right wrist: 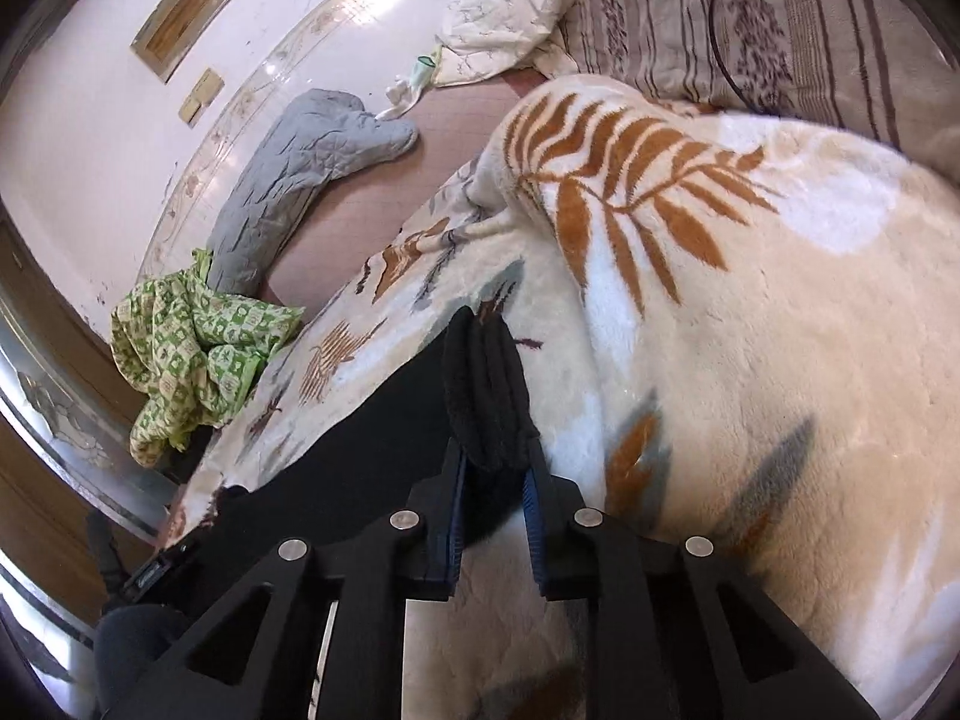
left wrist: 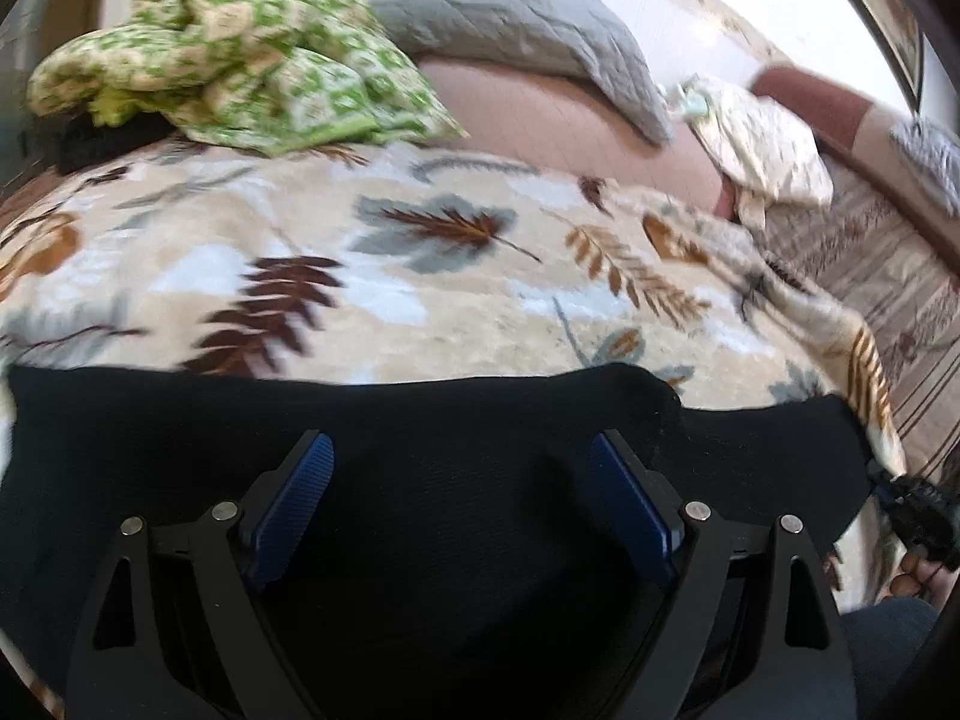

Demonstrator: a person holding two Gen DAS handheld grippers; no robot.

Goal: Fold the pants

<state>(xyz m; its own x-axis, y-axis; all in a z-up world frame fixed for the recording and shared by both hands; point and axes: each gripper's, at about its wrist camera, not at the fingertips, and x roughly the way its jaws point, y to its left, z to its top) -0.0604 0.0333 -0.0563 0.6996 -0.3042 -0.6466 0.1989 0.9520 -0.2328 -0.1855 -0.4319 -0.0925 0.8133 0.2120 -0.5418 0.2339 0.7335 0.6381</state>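
Note:
The black pants lie spread across the near edge of a cream leaf-print blanket on the bed. My left gripper is open just above the black cloth, its blue pads apart and holding nothing. In the right wrist view my right gripper is shut on a thick folded end of the pants, which sticks up between the blue pads; the rest of the pants stretches away to the left. The right gripper also shows in the left wrist view at the pants' right end.
A crumpled green patterned cloth lies at the far left of the bed, a grey quilted cover behind it, a white floral pillow at the right. A striped sheet lies beyond the blanket. The wall stands behind the bed.

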